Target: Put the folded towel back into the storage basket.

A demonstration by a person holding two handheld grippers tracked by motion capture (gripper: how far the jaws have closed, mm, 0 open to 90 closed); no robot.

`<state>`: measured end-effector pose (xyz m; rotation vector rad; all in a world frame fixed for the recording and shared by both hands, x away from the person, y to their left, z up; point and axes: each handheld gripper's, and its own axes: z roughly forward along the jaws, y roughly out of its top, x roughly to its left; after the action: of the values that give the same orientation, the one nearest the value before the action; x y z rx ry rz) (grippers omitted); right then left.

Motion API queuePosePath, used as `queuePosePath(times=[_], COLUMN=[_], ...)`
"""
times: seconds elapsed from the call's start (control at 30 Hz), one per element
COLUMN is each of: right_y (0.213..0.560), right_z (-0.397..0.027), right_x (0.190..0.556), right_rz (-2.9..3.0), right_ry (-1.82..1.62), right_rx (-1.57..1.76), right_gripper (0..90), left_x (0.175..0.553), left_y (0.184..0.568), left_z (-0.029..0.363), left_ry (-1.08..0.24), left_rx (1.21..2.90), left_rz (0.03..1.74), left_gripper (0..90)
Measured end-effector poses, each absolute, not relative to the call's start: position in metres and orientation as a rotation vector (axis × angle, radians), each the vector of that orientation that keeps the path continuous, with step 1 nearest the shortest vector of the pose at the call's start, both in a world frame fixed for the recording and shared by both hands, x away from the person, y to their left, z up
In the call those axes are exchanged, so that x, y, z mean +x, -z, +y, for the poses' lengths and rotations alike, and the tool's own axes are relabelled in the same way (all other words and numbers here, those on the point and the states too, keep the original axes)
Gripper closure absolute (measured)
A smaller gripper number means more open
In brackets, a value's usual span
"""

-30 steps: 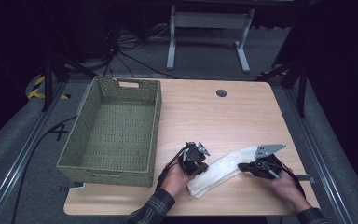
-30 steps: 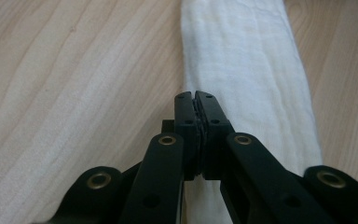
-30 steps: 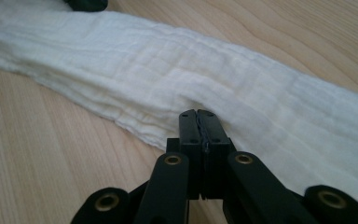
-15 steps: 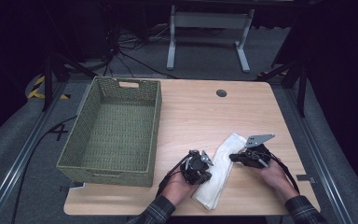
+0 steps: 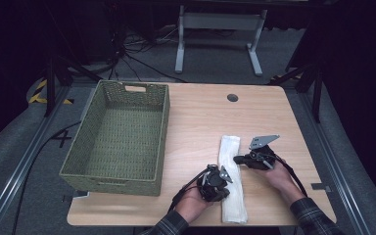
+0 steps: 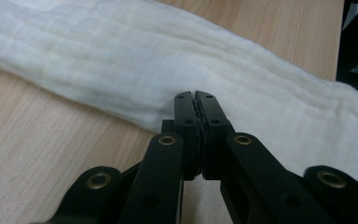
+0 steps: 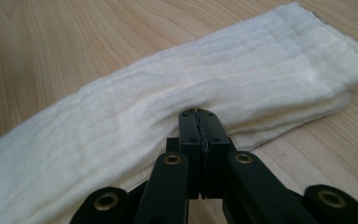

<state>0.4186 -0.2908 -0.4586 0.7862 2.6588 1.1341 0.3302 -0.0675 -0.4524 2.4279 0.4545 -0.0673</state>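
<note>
Light wood table [image 5: 200, 117], rounded corners, round black cable hole [image 5: 232, 97] near the far edge. Green woven basket [image 5: 120, 134] sits on its left side, a handle slot in the far wall. Grey carpet floor [image 5: 14, 161] around it, with metal rails [image 5: 24, 166] running along both sides. Yellow-black hazard tape [image 5: 39, 90] on the floor at far left. White metal stand [image 5: 218, 22] behind the table, black cables [image 5: 127, 58] tangled on the floor beside it. Back of the room is dark; the light falls mainly on the table.
</note>
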Motion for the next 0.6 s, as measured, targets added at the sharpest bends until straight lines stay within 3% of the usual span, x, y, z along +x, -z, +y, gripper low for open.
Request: queuePosePath(times=[0.37, 0.6], right_y=[0.4586, 0.4537], right_z=[-0.2895, -0.2935], right_x=[0.4196, 0.4176], right_rz=[2.659, 2.636], right_ry=[-1.135, -1.176], right_rx=[0.776, 0.783], right_gripper=[89.3, 82.0], left_x=[0.3295, 0.3339], left_y=[0.4515, 0.4474], left_z=[-0.0671, -0.0614], left_ry=[0.070, 0.083], left_rx=[2.418, 2.380], left_rz=[0.446, 0.455], left_gripper=[85.2, 78.0])
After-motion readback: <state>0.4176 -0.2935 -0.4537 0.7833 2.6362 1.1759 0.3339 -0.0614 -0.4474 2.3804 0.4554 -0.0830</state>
